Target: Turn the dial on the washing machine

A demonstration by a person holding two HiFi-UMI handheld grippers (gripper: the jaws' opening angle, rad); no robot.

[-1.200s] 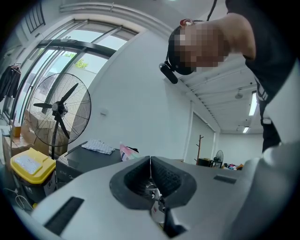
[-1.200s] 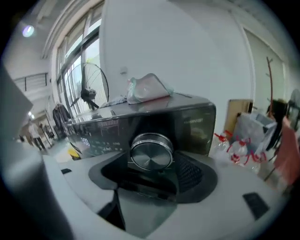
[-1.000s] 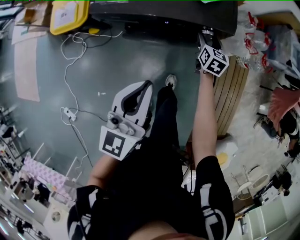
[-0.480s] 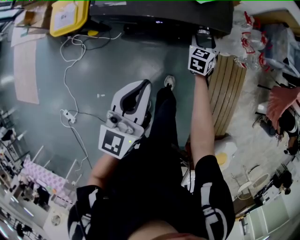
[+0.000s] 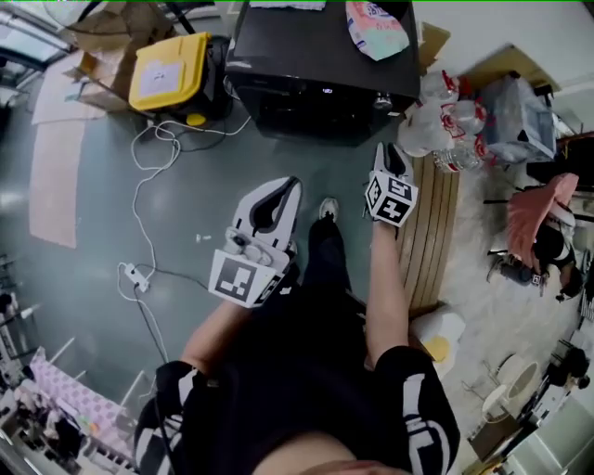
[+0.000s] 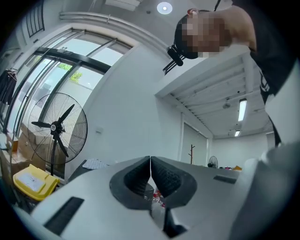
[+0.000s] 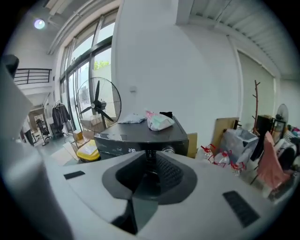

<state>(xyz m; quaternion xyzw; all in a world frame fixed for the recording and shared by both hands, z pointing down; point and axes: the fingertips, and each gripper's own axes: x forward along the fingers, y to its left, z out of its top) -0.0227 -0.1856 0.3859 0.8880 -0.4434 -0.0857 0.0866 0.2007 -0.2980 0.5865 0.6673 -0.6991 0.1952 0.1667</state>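
Note:
The black washing machine stands at the top of the head view, with its round dial at the right end of the front panel. My right gripper hangs a short way in front of the dial and touches nothing. In the right gripper view the dial shows just right of the right gripper, whose jaws are closing to a narrow gap with nothing between them. My left gripper is held low beside the person's leg. In the left gripper view the left gripper is shut and points up at the room.
A patterned bag lies on top of the machine. A yellow box and cardboard sit to its left, and a white cable with a power strip trails over the floor. Wooden slats and packed bottles are at the right.
My right gripper has drawn back from the machine's front panel, where it was at the dial. The head view has pulled away and takes in the whole machine. The left gripper has hardly moved.

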